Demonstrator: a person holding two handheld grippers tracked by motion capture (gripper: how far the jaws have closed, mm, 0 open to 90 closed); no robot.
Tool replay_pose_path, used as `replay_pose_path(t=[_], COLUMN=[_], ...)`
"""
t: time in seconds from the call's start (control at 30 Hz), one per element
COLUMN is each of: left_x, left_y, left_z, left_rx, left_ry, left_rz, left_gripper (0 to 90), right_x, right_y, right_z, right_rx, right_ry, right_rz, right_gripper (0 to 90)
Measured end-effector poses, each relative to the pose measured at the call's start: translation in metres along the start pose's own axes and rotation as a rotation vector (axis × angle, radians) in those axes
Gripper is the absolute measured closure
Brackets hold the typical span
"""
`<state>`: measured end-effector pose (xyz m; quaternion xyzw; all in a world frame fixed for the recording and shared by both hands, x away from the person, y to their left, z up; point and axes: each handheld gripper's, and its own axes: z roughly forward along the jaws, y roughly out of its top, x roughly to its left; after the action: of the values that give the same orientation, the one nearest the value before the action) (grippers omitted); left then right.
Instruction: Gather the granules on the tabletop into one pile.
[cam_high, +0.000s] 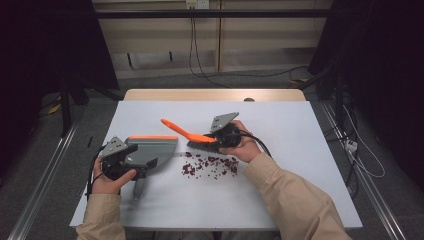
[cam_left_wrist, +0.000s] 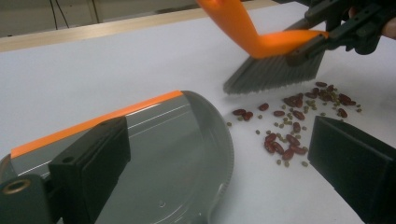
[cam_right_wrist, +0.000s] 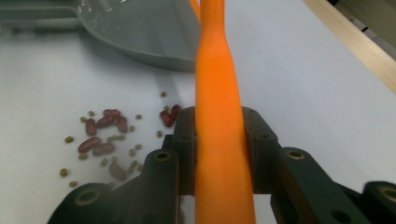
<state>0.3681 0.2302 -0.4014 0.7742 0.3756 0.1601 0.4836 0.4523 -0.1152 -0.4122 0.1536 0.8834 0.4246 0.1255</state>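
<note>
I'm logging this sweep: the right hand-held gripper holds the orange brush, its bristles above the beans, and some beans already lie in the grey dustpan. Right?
Not quite: the dustpan holds no beans in the left gripper view; the beans all lie on the table. The right hand-held gripper does hold the brush, bristles above them.

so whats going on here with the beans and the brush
A person is sweeping up spilled beans with two handheld grippers. The right gripper is clamped on an orange-handled brush with grey bristles, held just above the scattered red and small green beans on the white table. The left gripper holds a grey plastic dustpan with an orange edge beside the pile. The dustpan looks empty.
</note>
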Motion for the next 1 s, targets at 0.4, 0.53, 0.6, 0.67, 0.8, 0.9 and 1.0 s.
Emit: replay_pose_path(t=[0.4, 0.53, 0.6, 0.67, 0.8, 0.9, 1.0], left_x=[0.001, 0.002, 0.001, 0.001, 0.001, 0.001, 0.002], left_y=[-0.001, -0.001, -0.001, 0.000, 0.000, 0.000, 0.001], left_z=[0.000, -0.001, -0.001, -0.002, -0.002, -0.002, -0.004], left_rx=[0.001, 0.000, -0.004, -0.008, -0.013, -0.011, -0.020], left_ry=[-0.003, -0.002, -0.002, -0.001, -0.005, -0.015, -0.016], left_rz=[-0.003, -0.002, -0.004, -0.003, -0.009, -0.004, -0.004], left_gripper=[5.7, 5.7, 5.7, 5.7, 5.7, 5.8, 5.7], right_x=[-0.006, -0.002, 0.000, 0.002, 0.005, 0.009, 0.021], right_y=[0.006, 0.004, 0.004, 0.003, 0.002, 0.007, 0.012], right_z=[0.022, 0.023, 0.022, 0.020, 0.012, 0.001, -0.006], right_rx=[0.039, 0.044, 0.049, 0.040, 0.000, -0.059, -0.093], right_ry=[-0.050, -0.032, -0.018, -0.013, -0.057, -0.114, -0.146], right_rz=[-0.013, 0.004, 0.000, 0.015, 0.109, 0.218, 0.298], right_gripper=[71.0, 71.0, 71.0, 71.0, 70.9, 71.0, 70.9])
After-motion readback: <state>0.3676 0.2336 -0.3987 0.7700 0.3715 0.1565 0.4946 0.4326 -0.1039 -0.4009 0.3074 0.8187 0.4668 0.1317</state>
